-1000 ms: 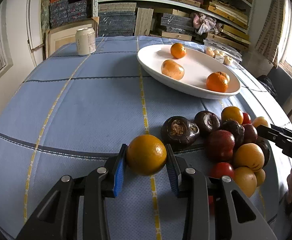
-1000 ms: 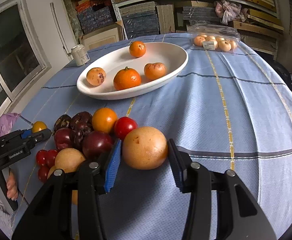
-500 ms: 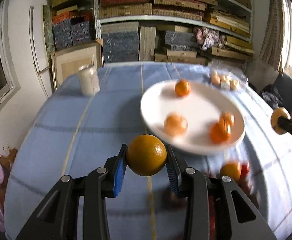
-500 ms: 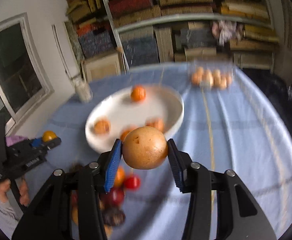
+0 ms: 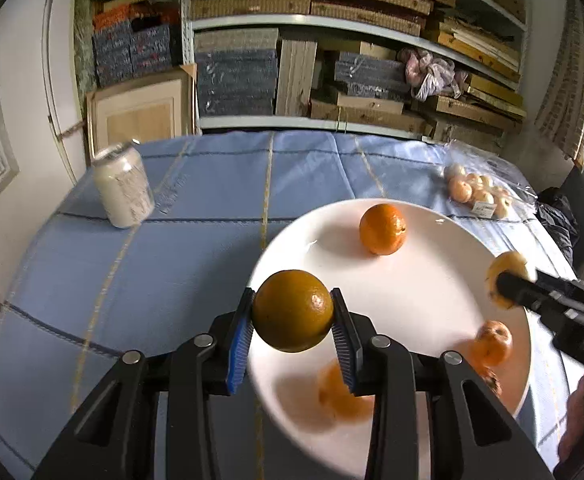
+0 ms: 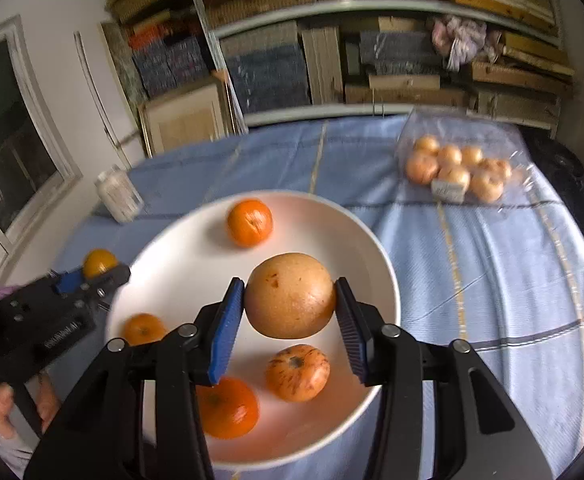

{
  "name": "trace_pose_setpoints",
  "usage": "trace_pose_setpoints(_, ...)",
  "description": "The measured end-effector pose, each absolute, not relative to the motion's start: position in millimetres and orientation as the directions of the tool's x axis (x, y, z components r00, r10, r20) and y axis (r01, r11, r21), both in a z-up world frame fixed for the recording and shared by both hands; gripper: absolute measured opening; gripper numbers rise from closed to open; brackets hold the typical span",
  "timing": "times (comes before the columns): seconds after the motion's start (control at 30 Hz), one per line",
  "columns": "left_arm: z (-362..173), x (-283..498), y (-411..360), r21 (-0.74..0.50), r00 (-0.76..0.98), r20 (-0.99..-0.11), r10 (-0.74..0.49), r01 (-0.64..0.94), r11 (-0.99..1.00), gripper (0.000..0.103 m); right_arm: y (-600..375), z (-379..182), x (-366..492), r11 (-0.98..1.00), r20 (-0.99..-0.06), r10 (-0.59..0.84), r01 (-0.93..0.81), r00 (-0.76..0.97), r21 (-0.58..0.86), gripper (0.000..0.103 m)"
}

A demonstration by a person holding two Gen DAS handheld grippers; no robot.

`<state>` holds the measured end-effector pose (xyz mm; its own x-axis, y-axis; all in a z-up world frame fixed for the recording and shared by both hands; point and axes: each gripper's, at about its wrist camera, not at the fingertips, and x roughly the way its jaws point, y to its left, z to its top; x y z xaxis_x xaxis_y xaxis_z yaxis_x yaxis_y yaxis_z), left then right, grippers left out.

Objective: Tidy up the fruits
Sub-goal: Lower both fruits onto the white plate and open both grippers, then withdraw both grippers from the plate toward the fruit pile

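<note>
Left gripper [image 5: 292, 314] is clamped on a dark orange fruit [image 5: 292, 311], both blue pads pressed against its sides, and holds it in the air above the near-left rim of the white bowl [image 5: 432, 300]. Right gripper [image 6: 290, 305] is clamped in the same way on a tan round fruit [image 6: 290, 295] with a few brown specks, held in the air over the middle of the bowl. Each gripper shows at the edge of the other's view with its fruit still between the tips.

Bowl contents, as seen from the right wrist: four orange fruits lie inside. One sits at the far side [image 6: 249, 222], one at the near-left wall [image 6: 144, 329], one streaked with darker marks lies near the front [image 6: 298, 372], and one plain orange lies at the near rim [image 6: 227, 408], partly behind the gripper's finger. Several are blurred in the left wrist view.

Table is covered by a blue cloth [image 5: 195, 240] with yellow and dark stripes. A pale drinks can [image 5: 123, 192] stands at the far left, well apart from the bowl. A clear plastic pack of pale round fruits [image 6: 458, 170] lies at the far right. Stacked boards and boxes fill the shelves [image 5: 332, 20] behind.
</note>
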<state>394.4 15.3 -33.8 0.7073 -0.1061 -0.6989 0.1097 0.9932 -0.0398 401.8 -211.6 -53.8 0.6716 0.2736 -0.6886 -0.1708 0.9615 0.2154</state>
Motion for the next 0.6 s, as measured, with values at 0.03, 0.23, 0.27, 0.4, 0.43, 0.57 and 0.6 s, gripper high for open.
trace_pose_setpoints(0.03,-37,396,16,-0.041,0.704,-0.702,-0.108,0.111,0.993,0.037,-210,-58,403,0.962,-0.693,0.273,-0.171,0.667,0.214,0.045)
trace_pose_setpoints(0.23,-57,406,9,-0.037,0.670,-0.731,-0.127,0.148,0.988,0.037,-205,-71,410,0.967,-0.712,0.254,-0.177,0.654,0.182,0.045)
trace_pose_setpoints(0.27,-60,406,9,-0.035,0.665,-0.735,-0.130,0.154,0.987,0.037,-205,-74,412,0.966,-0.716,0.257,-0.178,0.649,0.186,0.045)
trace_pose_setpoints(0.4,-62,405,10,-0.039,0.664,-0.735,-0.137,0.160,0.986,0.047,-207,-74,412,0.965,-0.716,0.262,-0.175,0.648,0.195,0.046)
trace_pose_setpoints(0.43,-59,404,11,-0.042,0.673,-0.727,-0.136,0.154,0.987,0.056,-209,-68,409,0.964,-0.704,0.267,-0.173,0.658,0.204,0.046)
trace_pose_setpoints(0.57,-33,389,25,-0.084,0.712,-0.687,-0.142,0.116,0.990,0.070,-223,-33,383,0.954,-0.638,0.292,-0.175,0.713,0.242,0.046)
trace_pose_setpoints(0.6,-24,380,30,-0.097,0.724,-0.675,-0.145,0.108,0.989,0.070,-225,-24,374,0.953,-0.619,0.296,-0.178,0.727,0.246,0.047)
